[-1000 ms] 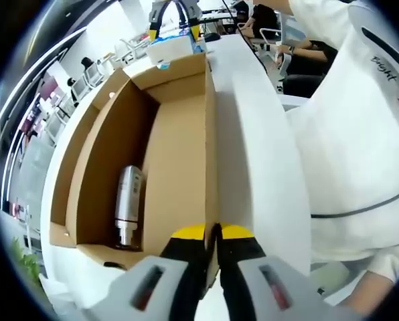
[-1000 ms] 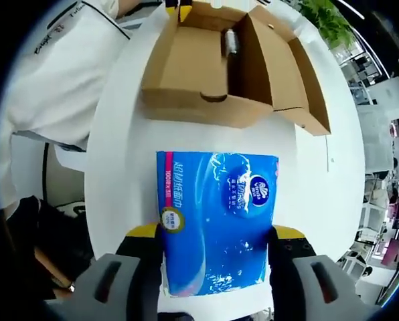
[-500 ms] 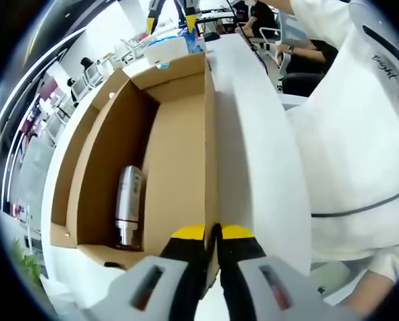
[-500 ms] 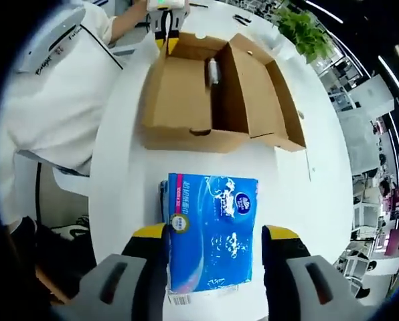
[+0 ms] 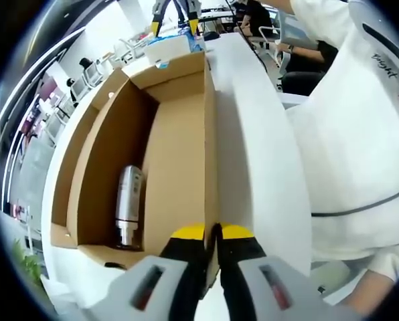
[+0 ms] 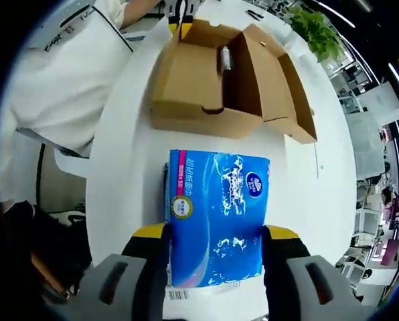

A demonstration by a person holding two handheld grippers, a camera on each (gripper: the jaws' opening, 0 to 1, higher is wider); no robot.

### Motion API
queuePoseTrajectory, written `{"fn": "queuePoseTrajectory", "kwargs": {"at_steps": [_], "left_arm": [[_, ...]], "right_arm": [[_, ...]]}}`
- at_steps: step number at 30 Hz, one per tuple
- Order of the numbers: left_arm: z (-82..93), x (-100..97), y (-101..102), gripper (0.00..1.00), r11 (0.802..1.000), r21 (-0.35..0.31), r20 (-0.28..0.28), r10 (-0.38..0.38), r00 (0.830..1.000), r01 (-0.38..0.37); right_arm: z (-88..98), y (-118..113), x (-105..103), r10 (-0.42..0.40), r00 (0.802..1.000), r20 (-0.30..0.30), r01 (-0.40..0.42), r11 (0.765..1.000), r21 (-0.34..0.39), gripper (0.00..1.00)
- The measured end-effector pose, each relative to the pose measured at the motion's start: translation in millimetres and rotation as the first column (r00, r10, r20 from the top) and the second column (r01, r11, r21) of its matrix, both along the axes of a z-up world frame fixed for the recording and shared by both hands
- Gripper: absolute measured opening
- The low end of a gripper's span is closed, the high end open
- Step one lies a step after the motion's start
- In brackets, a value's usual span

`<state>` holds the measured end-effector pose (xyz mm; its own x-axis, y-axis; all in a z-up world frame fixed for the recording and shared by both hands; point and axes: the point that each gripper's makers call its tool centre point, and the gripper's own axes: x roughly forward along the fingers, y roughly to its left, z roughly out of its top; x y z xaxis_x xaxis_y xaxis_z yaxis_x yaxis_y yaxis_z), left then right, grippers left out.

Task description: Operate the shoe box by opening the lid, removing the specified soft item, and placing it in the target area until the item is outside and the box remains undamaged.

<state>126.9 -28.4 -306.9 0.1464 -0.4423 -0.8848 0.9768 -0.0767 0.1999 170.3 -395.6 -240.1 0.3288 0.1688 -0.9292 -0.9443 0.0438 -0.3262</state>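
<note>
The open cardboard shoe box [image 5: 179, 154] lies lengthwise ahead in the left gripper view, with a silver bottle [image 5: 128, 204] inside on its floor. My left gripper [image 5: 213, 232] is shut on the top edge of the box's right side wall. In the right gripper view the blue soft tissue pack [image 6: 216, 224] lies flat on the white table [image 6: 119, 167], outside the box [image 6: 206, 87]. My right gripper [image 6: 216, 234] is open, one jaw on each side of the pack. The same pack [image 5: 169, 48] shows beyond the box's far end.
A person in a white shirt [image 5: 360, 134] stands close along the table's edge beside the box. The bottle [image 6: 225, 59] shows inside the box. A green plant [image 6: 313, 27] stands off the far corner. Desks and seated people fill the room behind.
The right gripper view pulled back from the tissue pack, then came nearer again, so the pack looks larger than half a second ago. The left gripper and the box have not moved.
</note>
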Motion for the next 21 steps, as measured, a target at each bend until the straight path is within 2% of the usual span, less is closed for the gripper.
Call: {"fn": "queuePoseTrajectory", "kwargs": {"at_steps": [6, 10, 12, 15, 18, 19, 20, 21], "left_arm": [[-0.2, 0.2, 0.0, 0.05, 1.000, 0.001, -0.003, 0.008, 1.000, -0.008], [-0.3, -0.1, -0.2, 0.04, 1.000, 0.007, -0.015, 0.019, 1.000, -0.018], [-0.4, -0.3, -0.2, 0.04, 1.000, 0.007, -0.019, 0.025, 1.000, -0.025], [-0.4, -0.3, -0.1, 0.04, 1.000, 0.008, -0.014, 0.019, 1.000, -0.019], [-0.3, -0.6, -0.3, 0.04, 1.000, 0.005, -0.005, 0.005, 1.000, -0.005], [-0.4, -1.0, -0.4, 0.04, 1.000, 0.001, -0.003, 0.000, 1.000, 0.000], [-0.3, -1.2, -0.5, 0.04, 1.000, -0.002, 0.001, -0.003, 1.000, 0.003], [-0.3, -1.3, -0.7, 0.04, 1.000, -0.003, 0.003, -0.004, 1.000, 0.004]], "right_arm": [[11.8, 1.7, -2.4, -0.011, 0.999, 0.030, 0.010, 0.999, 0.033, 0.55], [28.6, 13.9, -6.2, -0.009, 0.999, 0.053, 0.002, 0.991, 0.136, 0.54], [33.0, 22.8, -9.8, -0.034, 0.999, 0.036, 0.026, 0.979, 0.200, 0.54], [38.5, 26.6, -7.2, -0.029, 0.998, 0.062, 0.015, 0.976, 0.217, 0.52], [43.6, 34.2, -3.6, -0.107, 0.993, 0.048, 0.087, 0.947, 0.309, 0.49], [45.0, 38.0, -4.2, -0.110, 0.993, 0.039, 0.090, 0.935, 0.344, 0.48], [46.5, 38.9, -2.3, -0.109, 0.993, 0.053, 0.083, 0.932, 0.354, 0.45], [48.4, 42.4, -0.6, -0.119, 0.991, 0.064, 0.086, 0.919, 0.385, 0.40]]}}
